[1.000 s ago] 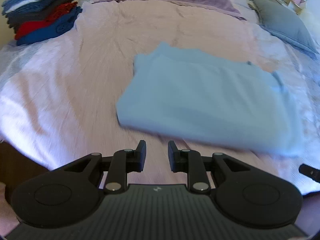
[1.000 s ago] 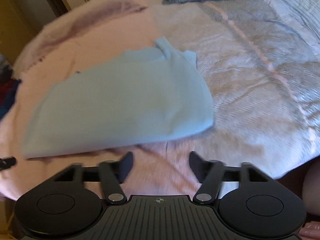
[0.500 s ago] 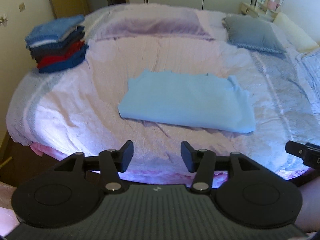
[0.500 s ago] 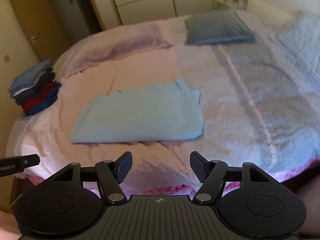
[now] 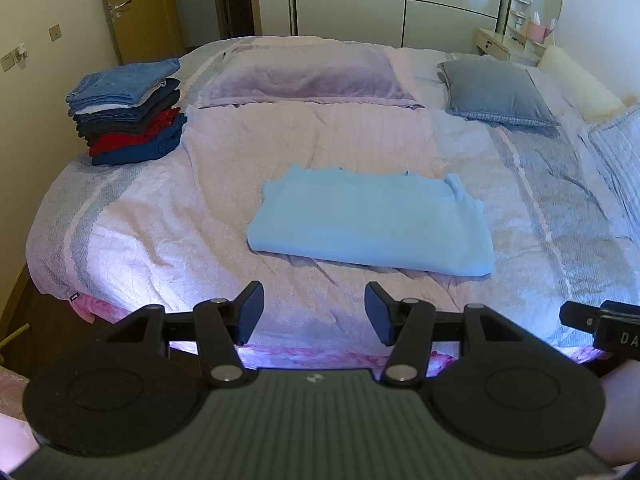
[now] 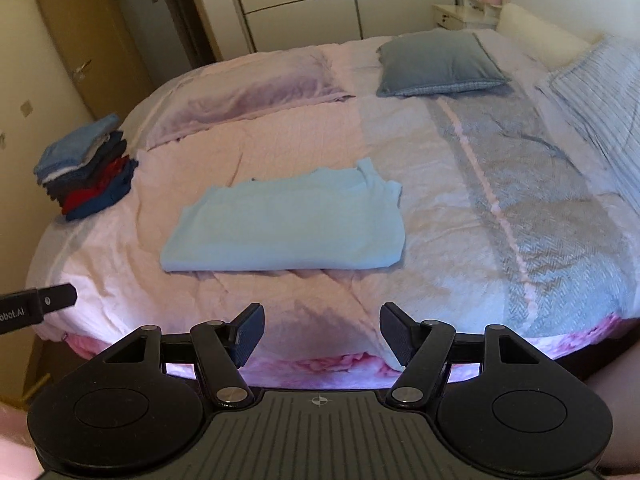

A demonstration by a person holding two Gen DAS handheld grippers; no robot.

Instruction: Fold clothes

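- Light-blue garment [image 5: 372, 222] lay folded into a flat rectangle near the middle of the bed [image 5: 160, 216], at about 12 o'clock from both cameras and well apart from either tool.
- We held the left gripper [image 5: 314, 312] off the near edge of the bed with its jaws spread wide and nothing between them.
- We held the right gripper [image 6: 322, 330] the same way, jaws apart and empty, beside the left one at the bed's near edge.
- We judged the fold of this piece to be essentially finished: edges were roughly squared, though a loose bunch of cloth stuck up at its far right corner, around 1 o'clock in the left view.
- We judged the next move to call for either tidying that corner or pinching the near edge with both tools and carrying the piece to the stack of folded clothes [image 5: 128, 112], at about 10 o'clock on the bed's far left corner.
- Lifting would need a grip through all layers, or the fold could slide open.
- Writing was scarce: the right tool's body in the left view showed "DA", cut off by the frame; the left tool's body in the right view read "obot.AI", its start cut off.
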